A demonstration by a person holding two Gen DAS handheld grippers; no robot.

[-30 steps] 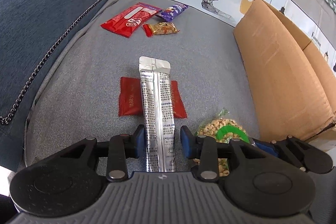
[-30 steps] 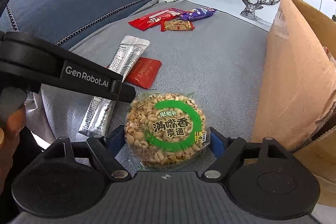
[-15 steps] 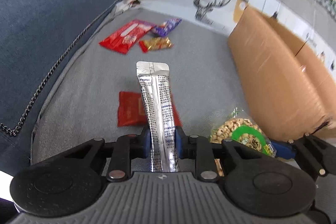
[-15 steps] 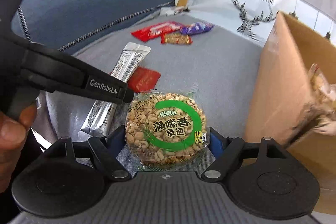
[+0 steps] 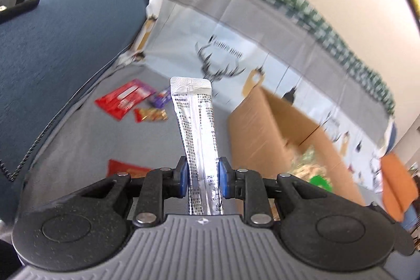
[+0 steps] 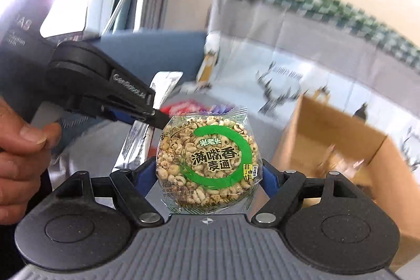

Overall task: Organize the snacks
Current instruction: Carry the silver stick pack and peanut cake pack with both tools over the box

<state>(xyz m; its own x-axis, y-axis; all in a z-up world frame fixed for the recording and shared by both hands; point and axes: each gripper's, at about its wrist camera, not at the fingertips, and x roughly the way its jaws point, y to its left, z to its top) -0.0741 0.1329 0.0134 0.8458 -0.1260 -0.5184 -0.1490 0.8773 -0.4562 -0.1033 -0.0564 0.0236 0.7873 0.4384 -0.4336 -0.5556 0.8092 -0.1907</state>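
The silver sachet (image 5: 195,127) stood clamped between the left gripper (image 5: 202,176) pads, above the sofa seat (image 5: 86,133). Three wrappers (image 5: 131,102) lay far behind it, one packet (image 5: 123,169) beneath its left. The cardboard box (image 5: 283,138) stood to the right. The puffed-grain cake (image 6: 208,162) sat between the right gripper (image 6: 208,175) pads, right of the sachet.

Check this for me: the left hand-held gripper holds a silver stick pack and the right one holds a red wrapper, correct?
Not quite. The right hand-held gripper holds a round puffed-grain cake, as the right wrist view shows. The left hand-held gripper does hold the silver stick pack.
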